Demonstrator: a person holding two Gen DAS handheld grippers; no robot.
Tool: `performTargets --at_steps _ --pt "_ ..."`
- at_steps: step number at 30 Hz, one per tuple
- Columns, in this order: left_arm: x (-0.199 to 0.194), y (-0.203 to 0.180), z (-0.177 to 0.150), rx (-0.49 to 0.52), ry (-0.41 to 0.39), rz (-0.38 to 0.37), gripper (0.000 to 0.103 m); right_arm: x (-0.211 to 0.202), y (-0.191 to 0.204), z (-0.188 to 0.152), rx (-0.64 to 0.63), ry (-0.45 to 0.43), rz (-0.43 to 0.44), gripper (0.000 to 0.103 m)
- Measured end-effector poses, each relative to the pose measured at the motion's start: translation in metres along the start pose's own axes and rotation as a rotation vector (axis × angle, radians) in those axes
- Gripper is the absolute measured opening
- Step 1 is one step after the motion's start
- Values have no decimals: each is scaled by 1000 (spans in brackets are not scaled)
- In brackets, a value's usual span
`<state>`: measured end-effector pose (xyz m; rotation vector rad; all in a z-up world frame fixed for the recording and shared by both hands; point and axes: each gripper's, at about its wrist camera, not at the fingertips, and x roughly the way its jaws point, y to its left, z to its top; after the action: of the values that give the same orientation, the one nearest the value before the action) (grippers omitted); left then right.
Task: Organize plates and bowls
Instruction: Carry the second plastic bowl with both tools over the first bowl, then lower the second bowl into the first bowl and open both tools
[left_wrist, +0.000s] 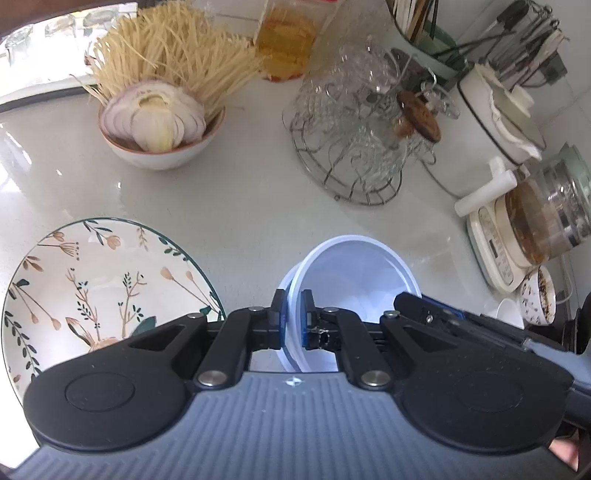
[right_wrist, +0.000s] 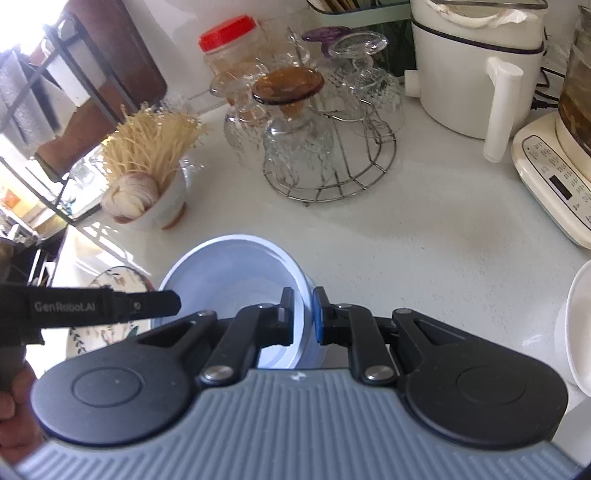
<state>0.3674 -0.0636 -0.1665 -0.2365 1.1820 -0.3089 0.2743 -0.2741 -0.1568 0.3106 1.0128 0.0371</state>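
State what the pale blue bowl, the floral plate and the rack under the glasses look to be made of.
Pale blue bowl: likely plastic, thin-walled and matte, slightly translucent at the rim; both claws grip it. Floral plate: glazed ceramic by its look, glossy with a printed leaf pattern and dark rim. Rack: bare metal wire, shiny and silvery, possibly steel.

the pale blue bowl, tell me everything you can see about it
The pale blue bowl is round, smooth and plain, plastic by the look of it, with a thin rim and nothing inside. It sits tilted above the white counter, to the right of the floral plate. Both grippers pinch its rim: the left gripper on one side, the right gripper on the opposite side, each with one finger inside and one outside the wall.
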Motion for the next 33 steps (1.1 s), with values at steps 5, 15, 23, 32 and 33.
performTargets --at_steps 5,15,23,32,33 --pt "6 -1 2 17 17 4 7 4 2 -2 -7 2 -13 14" --pt "8 -8 10 42 62 -1 29 5 2 5 -10 13 -31 15" --pt "-4 -11 11 70 23 0 38 -6 5 8 -11 -55 -32 58" --pt "-27 -19 12 101 -35 -26 39 -33 -3 19 36 -148 -40 58" --pt "-31 -21 13 111 -47 -26 39 -36 -4 19 43 -156 -37 58"
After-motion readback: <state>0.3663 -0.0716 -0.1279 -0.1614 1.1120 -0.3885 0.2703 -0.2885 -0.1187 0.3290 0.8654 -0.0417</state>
